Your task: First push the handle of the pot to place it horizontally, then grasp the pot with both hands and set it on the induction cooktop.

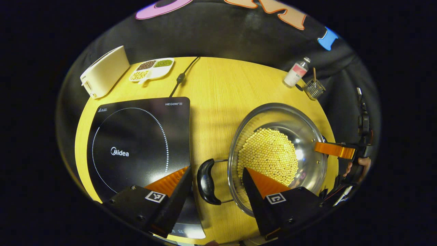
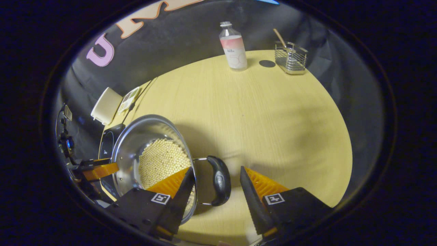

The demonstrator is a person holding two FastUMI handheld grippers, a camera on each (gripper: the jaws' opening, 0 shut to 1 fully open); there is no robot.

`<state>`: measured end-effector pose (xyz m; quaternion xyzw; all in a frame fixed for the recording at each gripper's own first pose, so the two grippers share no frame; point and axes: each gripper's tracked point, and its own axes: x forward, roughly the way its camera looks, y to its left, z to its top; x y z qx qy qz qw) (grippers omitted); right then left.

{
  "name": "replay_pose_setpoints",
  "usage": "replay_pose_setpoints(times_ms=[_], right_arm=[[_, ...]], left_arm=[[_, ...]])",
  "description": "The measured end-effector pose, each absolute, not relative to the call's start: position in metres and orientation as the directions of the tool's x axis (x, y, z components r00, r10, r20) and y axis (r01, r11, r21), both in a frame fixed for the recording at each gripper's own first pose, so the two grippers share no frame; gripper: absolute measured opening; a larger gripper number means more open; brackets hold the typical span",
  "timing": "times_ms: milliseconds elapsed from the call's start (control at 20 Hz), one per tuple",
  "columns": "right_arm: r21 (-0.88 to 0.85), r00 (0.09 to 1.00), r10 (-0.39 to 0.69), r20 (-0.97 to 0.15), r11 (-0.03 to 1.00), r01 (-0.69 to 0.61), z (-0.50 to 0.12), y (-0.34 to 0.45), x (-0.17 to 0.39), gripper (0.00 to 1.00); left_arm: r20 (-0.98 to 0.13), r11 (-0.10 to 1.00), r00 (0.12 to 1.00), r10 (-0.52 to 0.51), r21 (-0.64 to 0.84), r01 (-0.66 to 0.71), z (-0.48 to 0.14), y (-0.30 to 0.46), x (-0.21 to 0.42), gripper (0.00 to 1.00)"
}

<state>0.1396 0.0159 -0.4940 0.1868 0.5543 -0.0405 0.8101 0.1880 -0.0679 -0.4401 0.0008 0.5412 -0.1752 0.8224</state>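
Pot (image 1: 276,157) of yellow beads, steel, on desk (image 1: 218,85) beside induction cooktop (image 1: 136,143). Left gripper (image 1: 216,182) released, fingers straddling near black handle (image 1: 206,181); right gripper (image 2: 216,182) released likewise around opposite handle (image 2: 220,181).

Showing on the left gripper (image 1: 216,168) two wedge-shaped fingers (image 1: 170,182) with ribbed inner faces, each running back into a black angular housing (image 1: 136,208). Wearing a small square black-and-white marker (image 1: 155,196) on each side, with round screw heads (image 1: 133,187) close by. Repeating the same build on the right gripper (image 2: 216,167). Trailing thin cables (image 1: 343,196) behind the farther gripper in the left gripper view.
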Motion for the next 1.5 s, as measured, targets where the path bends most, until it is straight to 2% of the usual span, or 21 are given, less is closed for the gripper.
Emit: replay_pose_setpoints(times_ms=[50,100,150,300,500,650,700,750,800,850,900,1000,1200,1300,1350,1500], right_arm=[[0.245,0.387,0.129,-0.913,0.932,0.268,-0.494,0.013,0.139,0.86],[0.233,0.392,0.116,-0.913,0.935,0.267,-0.493,0.013,0.139,0.86],[0.228,0.392,0.111,-0.913,0.936,0.267,-0.491,0.012,0.138,0.86],[0.23,0.388,0.113,-0.915,0.935,0.27,-0.492,0.014,0.135,0.87],[0.219,0.378,0.105,-0.92,0.937,0.272,-0.498,0.015,0.133,0.84],[0.226,0.372,0.115,-0.921,0.935,0.271,-0.5,0.018,0.135,0.82],[0.225,0.368,0.114,-0.923,0.935,0.273,-0.499,0.019,0.134,0.82],[0.228,0.365,0.12,-0.923,0.936,0.268,-0.501,0.021,0.135,0.75],[0.243,0.365,0.138,-0.921,0.935,0.26,-0.5,0.026,0.135,0.74],[0.231,0.362,0.129,-0.923,0.939,0.255,-0.503,0.025,0.137,0.63],[0.229,0.361,0.129,-0.924,0.941,0.25,-0.504,0.027,0.134,0.59],[0.241,0.355,0.142,-0.924,0.937,0.253,-0.504,0.028,0.136,0.6],[0.258,0.339,0.161,-0.927,0.929,0.265,-0.505,0.03,0.132,0.4],[0.27,0.341,0.168,-0.925,0.922,0.278,-0.505,0.031,0.13,0.4],[0.274,0.347,0.171,-0.922,0.922,0.273,-0.505,0.032,0.132,0.47],[0.3,0.367,0.193,-0.91,0.916,0.264,-0.51,0.033,0.13,0.47]], left_arm=[[-0.899,0.94,0.33,-0.287,-0.197,0.279,-0.445,-0.074,0.183,0.9],[-0.907,0.941,0.312,-0.284,-0.202,0.27,-0.447,-0.076,0.18,0.93],[-0.913,0.945,0.298,-0.278,-0.205,0.254,-0.454,-0.077,0.176,0.87],[-0.917,0.949,0.287,-0.278,-0.216,0.231,-0.459,-0.084,0.177,0.84],[-0.92,0.946,0.296,-0.255,-0.173,0.276,-0.463,-0.083,0.19,0.8],[-0.941,0.951,0.245,-0.232,-0.167,0.262,-0.474,-0.079,0.181,0.74],[-0.938,0.954,0.255,-0.233,-0.17,0.249,-0.475,-0.079,0.183,0.72],[-0.939,0.955,0.249,-0.236,-0.178,0.236,-0.476,-0.079,0.182,0.72],[-0.938,0.955,0.25,-0.241,-0.183,0.232,-0.476,-0.08,0.184,0.67],[-0.939,0.955,0.246,-0.239,-0.182,0.236,-0.475,-0.08,0.183,0.66],[-0.94,0.954,0.244,-0.237,-0.177,0.243,-0.475,-0.08,0.183,0.65],[-0.943,0.956,0.239,-0.232,-0.176,0.235,-0.475,-0.081,0.184,0.64],[-0.943,0.957,0.24,-0.231,-0.175,0.232,-0.466,-0.082,0.179,0.6],[-0.937,0.955,0.261,-0.232,-0.169,0.242,-0.455,-0.082,0.178,0.59],[-0.936,0.956,0.268,-0.23,-0.165,0.243,-0.45,-0.08,0.177,0.6],[-0.933,0.96,0.285,-0.221,-0.156,0.233,-0.434,-0.069,0.175,0.59]])
